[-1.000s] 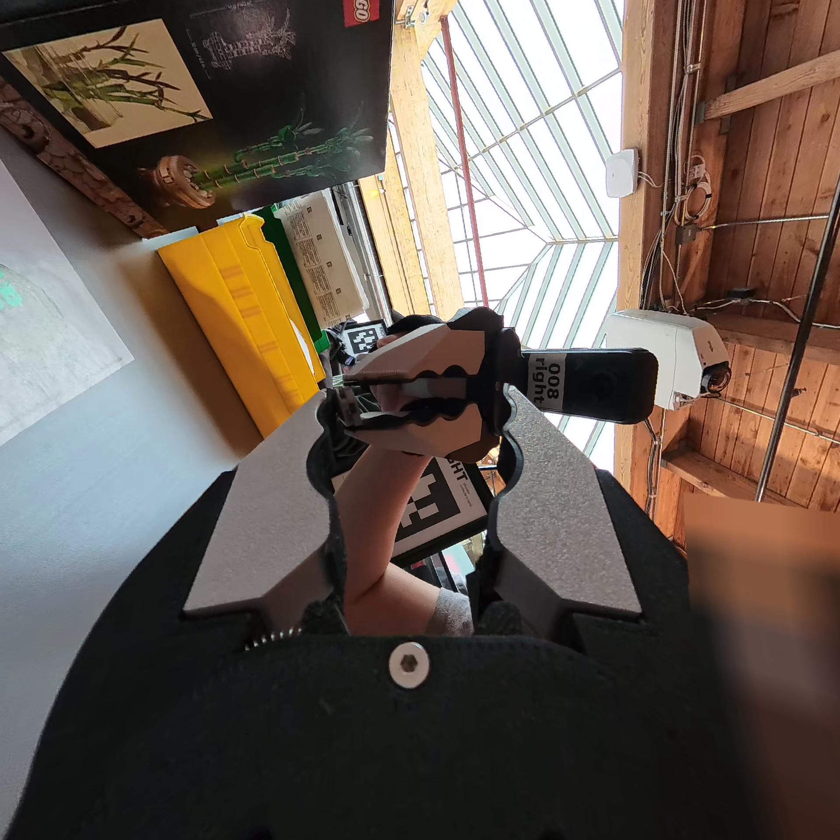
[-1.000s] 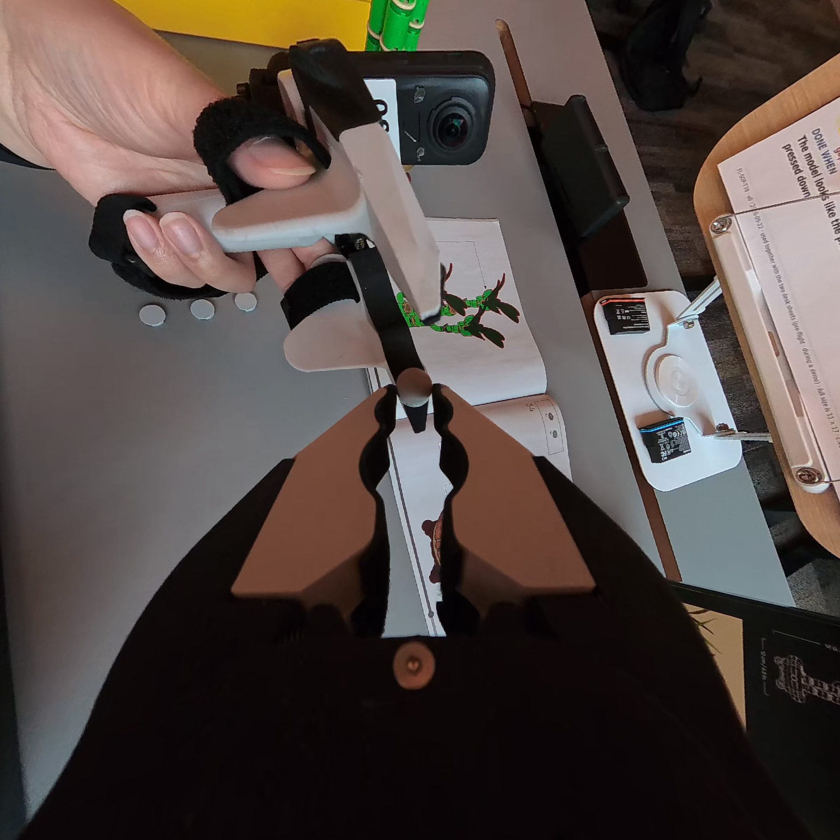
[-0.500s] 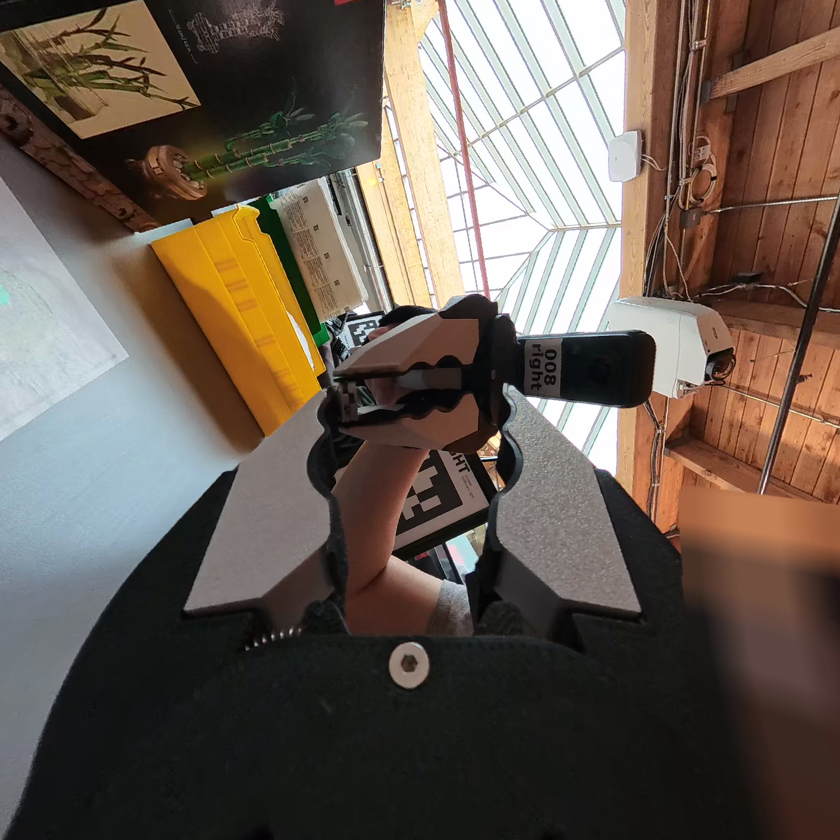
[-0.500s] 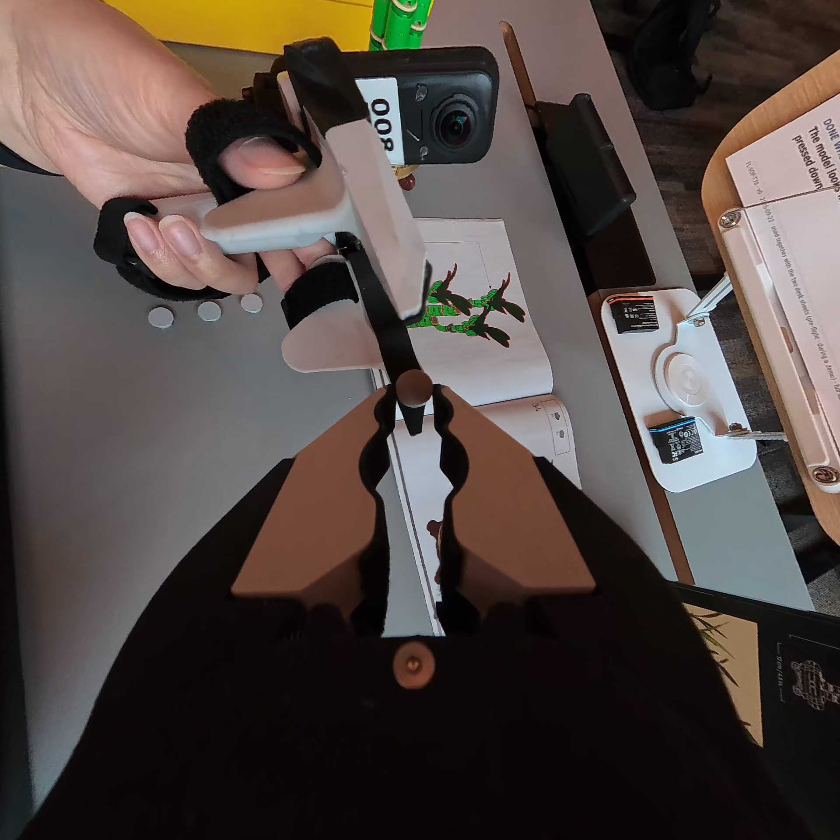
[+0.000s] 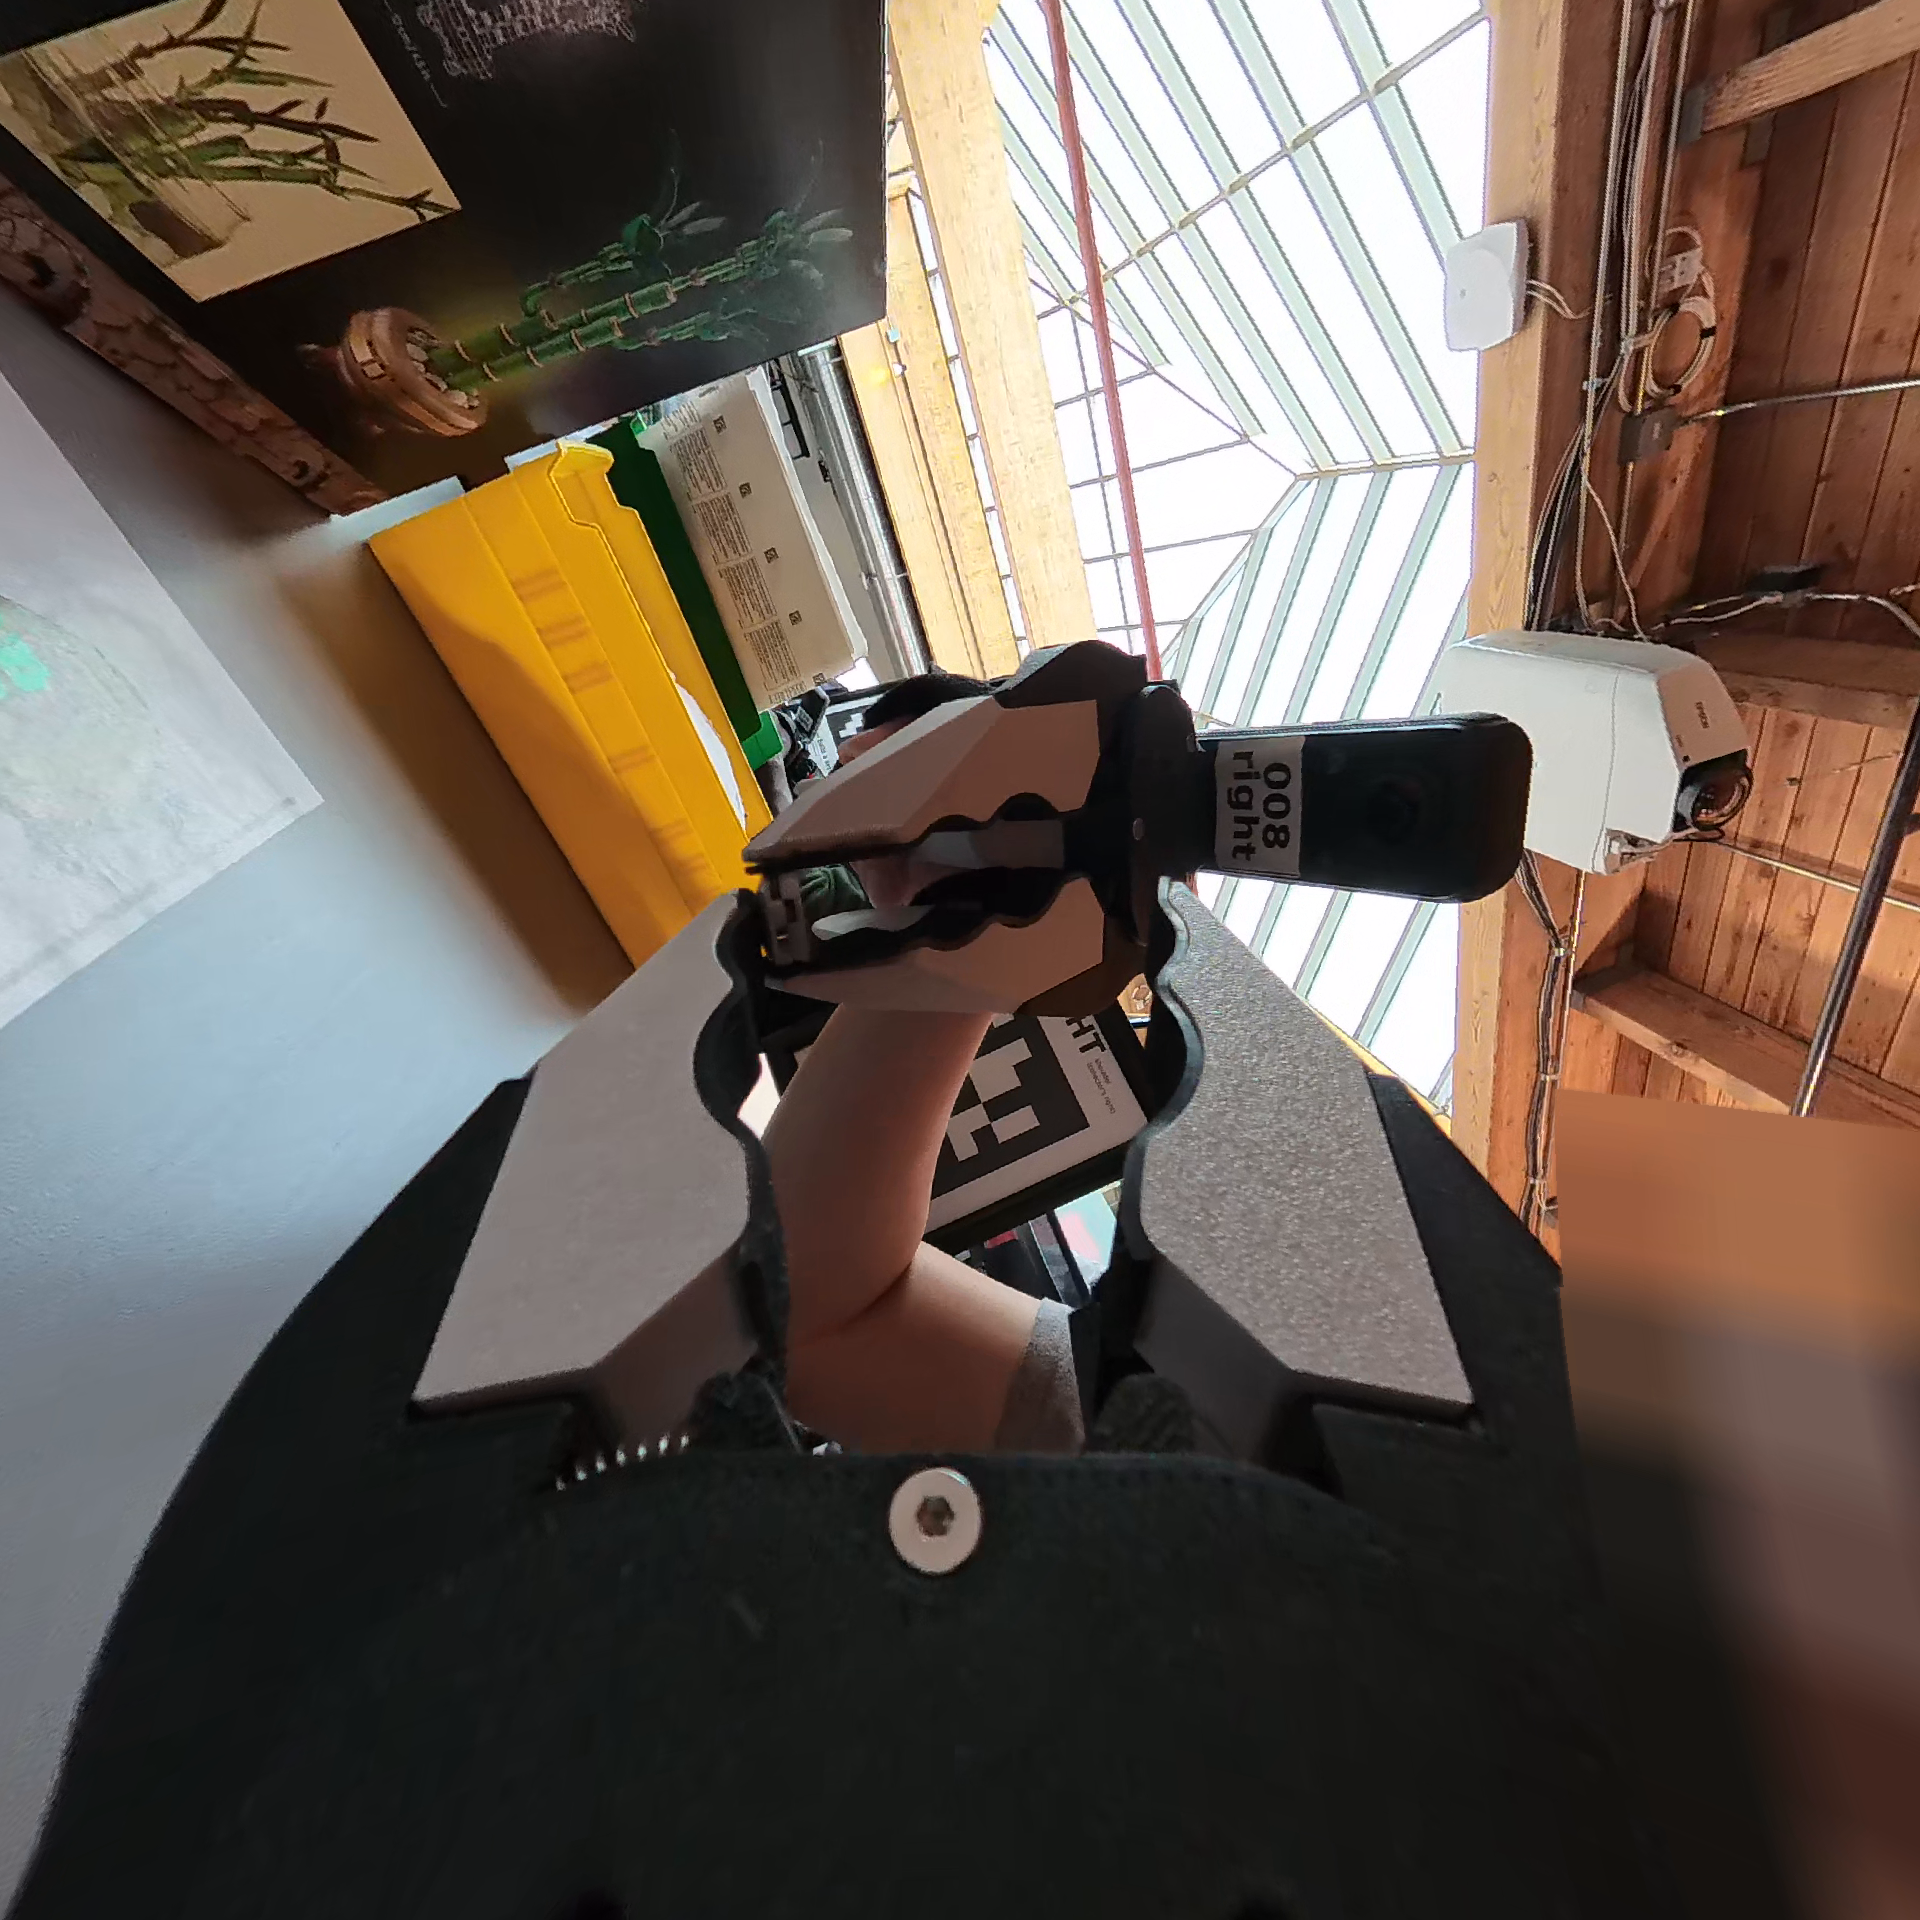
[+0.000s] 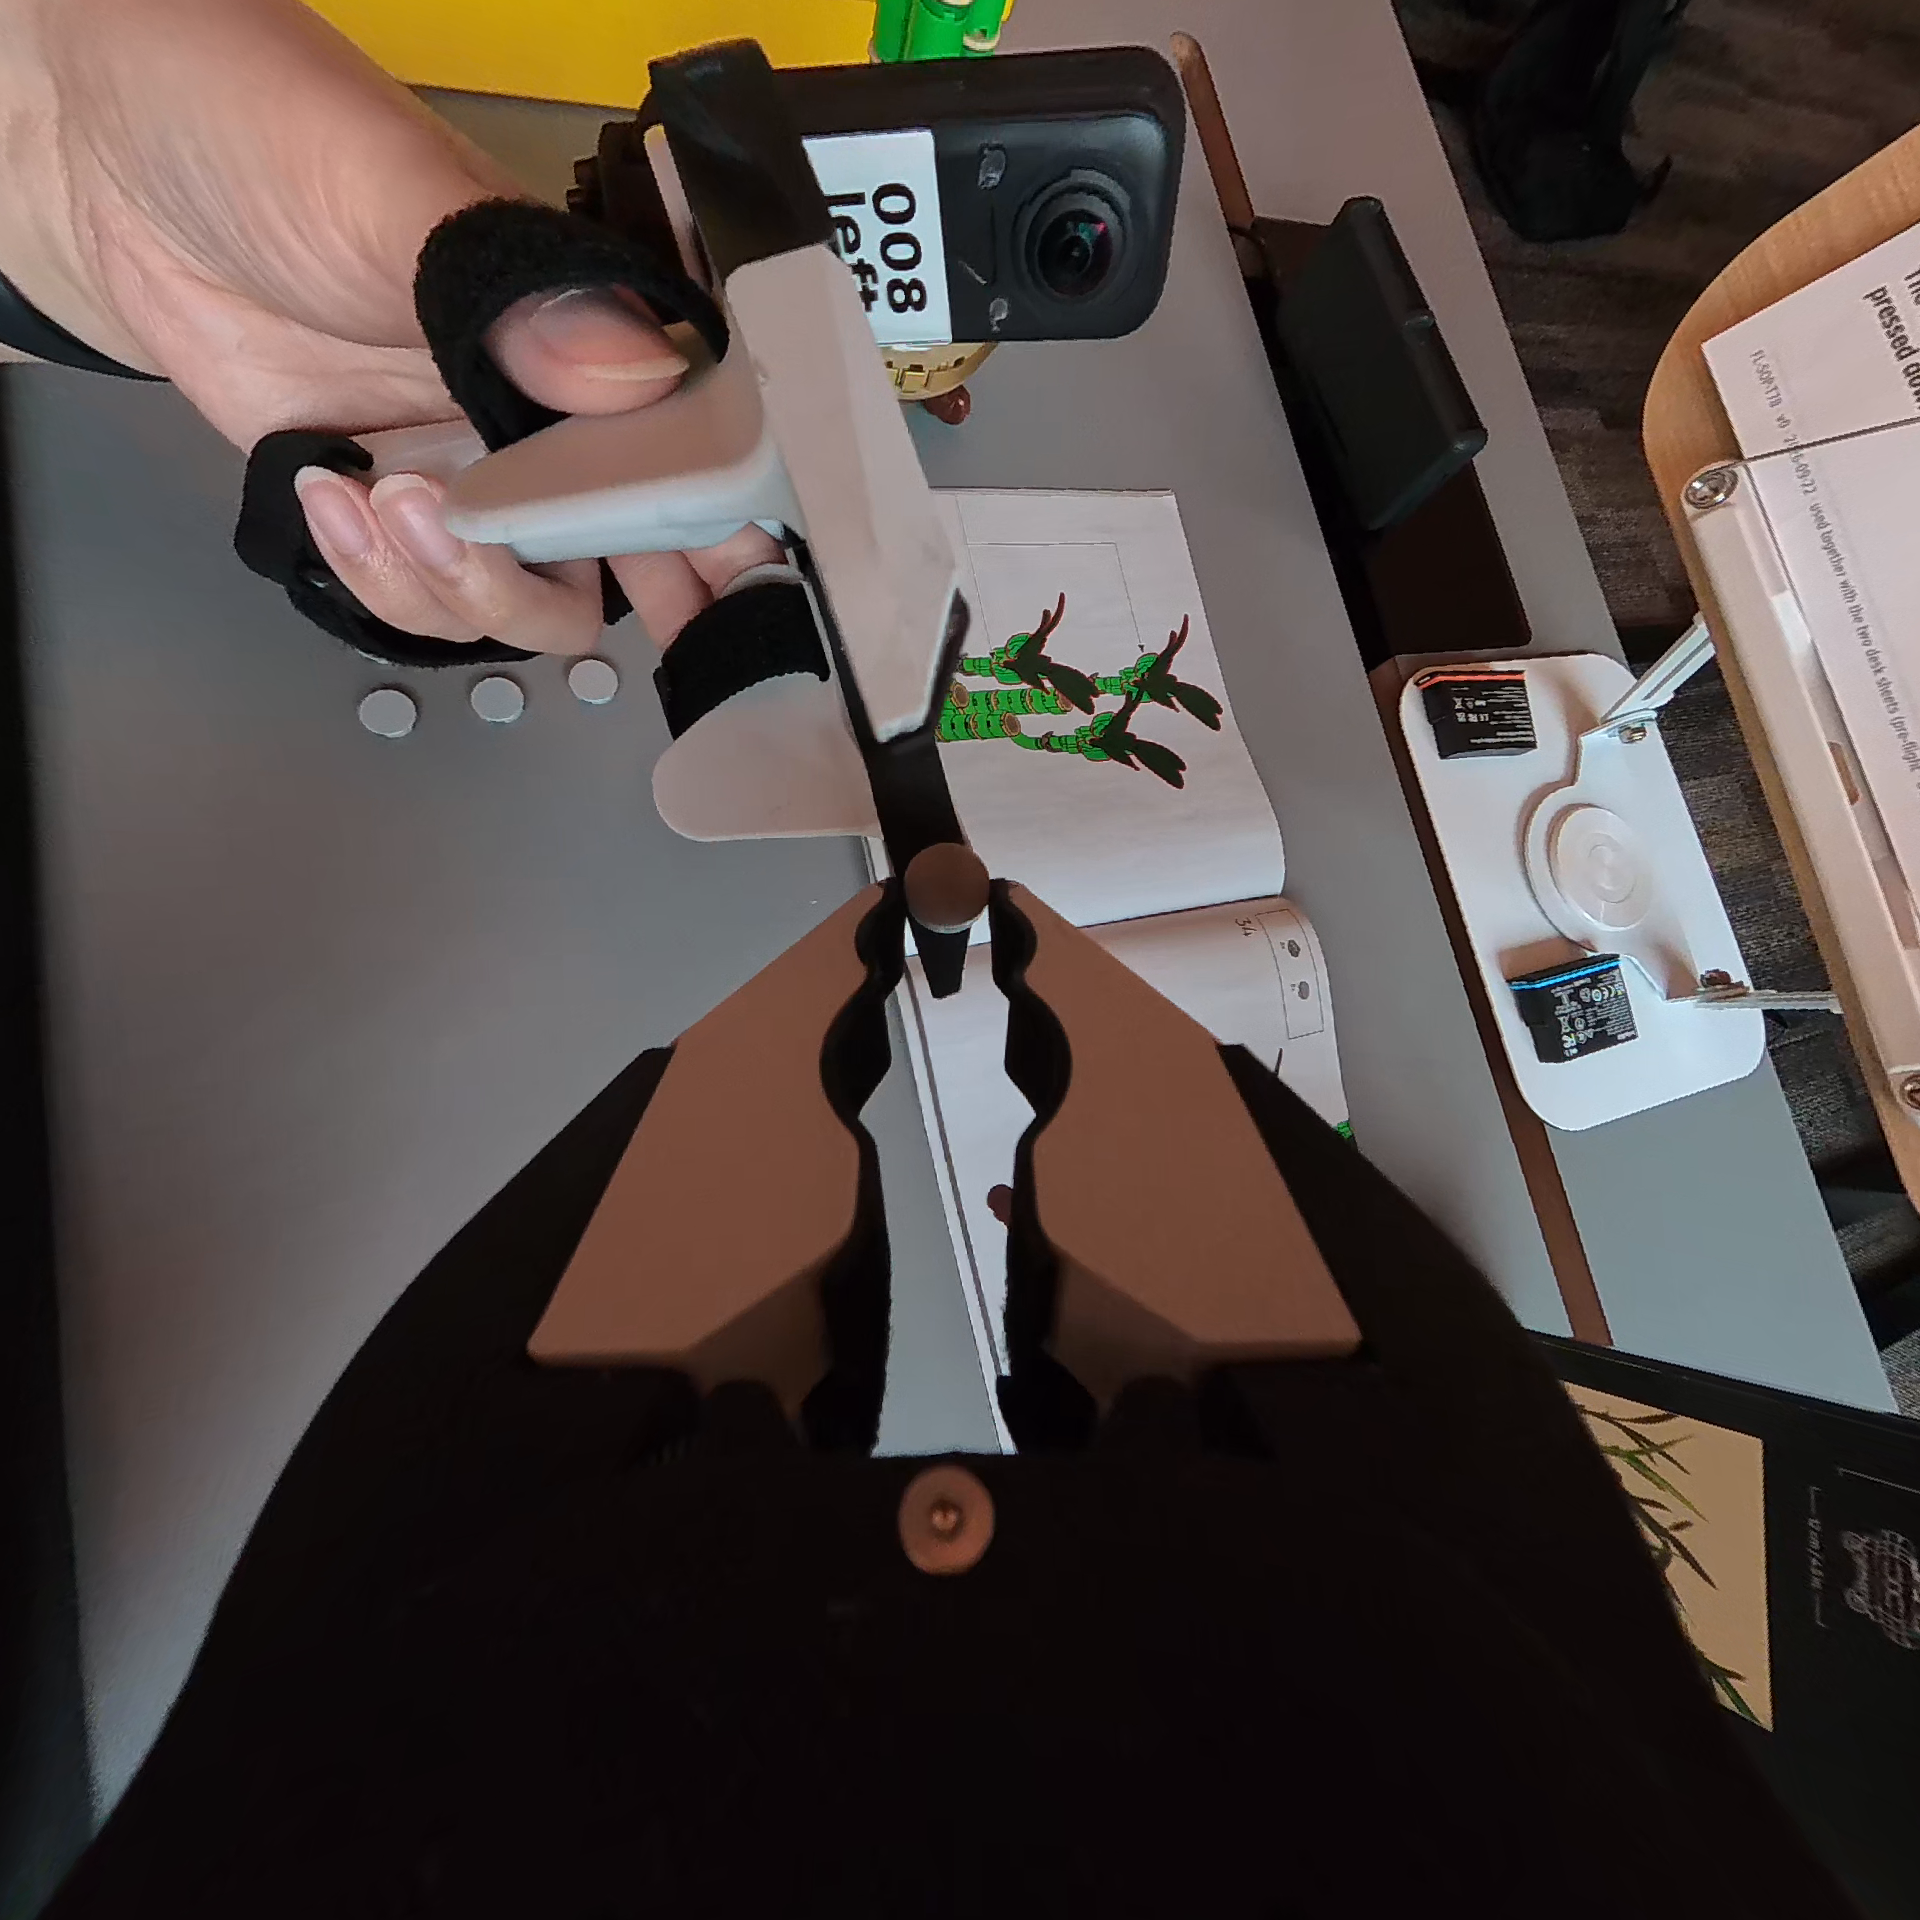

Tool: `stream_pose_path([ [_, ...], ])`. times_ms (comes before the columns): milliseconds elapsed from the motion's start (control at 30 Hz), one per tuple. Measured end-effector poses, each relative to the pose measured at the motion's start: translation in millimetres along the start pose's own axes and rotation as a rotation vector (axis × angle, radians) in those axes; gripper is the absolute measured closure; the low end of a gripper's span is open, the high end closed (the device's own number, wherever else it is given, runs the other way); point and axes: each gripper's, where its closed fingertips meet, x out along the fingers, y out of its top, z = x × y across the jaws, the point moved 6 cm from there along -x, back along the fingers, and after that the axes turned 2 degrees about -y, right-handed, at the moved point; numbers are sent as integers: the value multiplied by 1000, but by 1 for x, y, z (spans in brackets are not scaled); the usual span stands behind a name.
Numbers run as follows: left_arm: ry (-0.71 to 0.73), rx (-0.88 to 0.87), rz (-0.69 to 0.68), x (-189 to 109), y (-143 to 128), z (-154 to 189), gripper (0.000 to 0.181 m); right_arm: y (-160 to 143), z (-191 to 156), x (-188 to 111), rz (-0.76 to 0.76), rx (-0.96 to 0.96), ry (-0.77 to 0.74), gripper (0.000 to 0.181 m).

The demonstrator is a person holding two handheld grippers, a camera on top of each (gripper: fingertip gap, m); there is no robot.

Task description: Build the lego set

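My right gripper [image 6: 943, 925], with brown fingers, is shut on a small round grey piece [image 6: 943, 881] at its tips. It holds the piece in the air, above the open instruction booklet [image 6: 1091, 852]. My left gripper [image 5: 951, 925] is open wide, and the right gripper [image 5: 771, 920] sits between its grey fingers. The piece touches the black pad of one left finger [image 6: 883, 582]. The held piece also shows in the left wrist view [image 5: 787, 925]. Three round grey pieces [image 6: 497, 698] lie on the grey table. The green bamboo model [image 6: 940, 21] is mostly hidden behind the left camera.
A yellow bin [image 5: 582, 707] and the black set box [image 5: 468, 208] stand at the table's edge. A white tray [image 6: 1662, 1081] with two battery packs lies to the right, and a black block [image 6: 1371, 364] lies beyond it. A wooden stand with papers [image 6: 1829, 436] is at the far right. Only a small space, under 4 cm, lies between the two pairs of fingers. From either gripper's tips it is about 40 centimeters to the black block [image 6: 1371, 364].
Both grippers have shifted slightly together. The right gripper keeps the round piece against the left finger pad, and more of the left camera shows in the right wrist view.
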Motion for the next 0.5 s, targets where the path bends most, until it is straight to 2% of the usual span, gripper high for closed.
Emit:
stream_pose_path([
  [300, -2, 8, -5, 0, 0, 2, 110, 0, 1, -1, 46, 0, 21, 166],
  [500, -60, 0, -1, -1, 2, 9, 122, 7, 3, -12, 140, -41, 2, 167],
])
